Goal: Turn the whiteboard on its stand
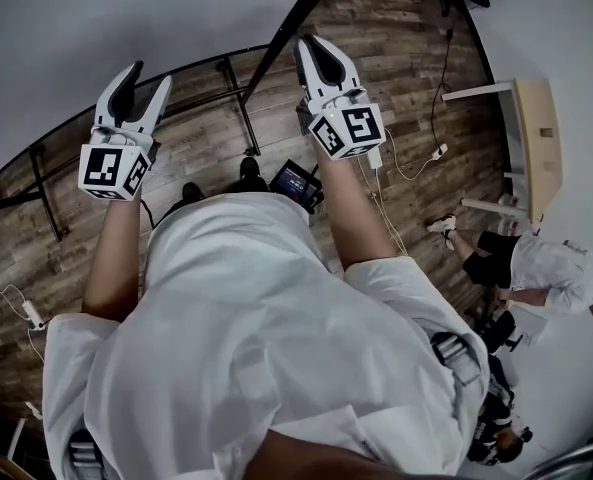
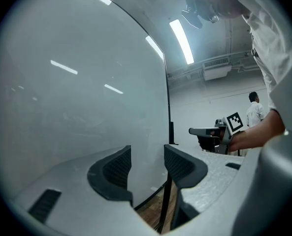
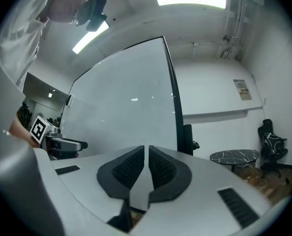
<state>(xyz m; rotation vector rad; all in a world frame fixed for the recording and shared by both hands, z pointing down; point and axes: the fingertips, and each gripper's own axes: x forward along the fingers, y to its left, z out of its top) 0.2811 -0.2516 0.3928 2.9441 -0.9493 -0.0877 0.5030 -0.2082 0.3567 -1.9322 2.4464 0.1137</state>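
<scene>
The whiteboard (image 1: 126, 18) is a large pale panel in a black frame on a black stand (image 1: 241, 118), and it fills the top left of the head view. My left gripper (image 1: 149, 76) is held level in front of its face, open, with nothing between the fingers. In the left gripper view the board (image 2: 62, 82) spreads ahead of the open left gripper (image 2: 148, 163), with its black side edge (image 2: 168, 112) just past the gap. My right gripper (image 1: 314, 43) is beside that edge. In its own view the right gripper (image 3: 146, 163) is shut with nothing visible between the pads, and the board (image 3: 126, 92) lies beyond.
A person (image 1: 546, 268) crouches on the wooden floor at the right, near a light wooden table (image 1: 536, 133). A white cable (image 1: 416, 163) and a small dark device (image 1: 296, 183) lie on the floor. A round marble table (image 3: 234, 156) and a dark chair (image 3: 271, 146) stand by the far wall.
</scene>
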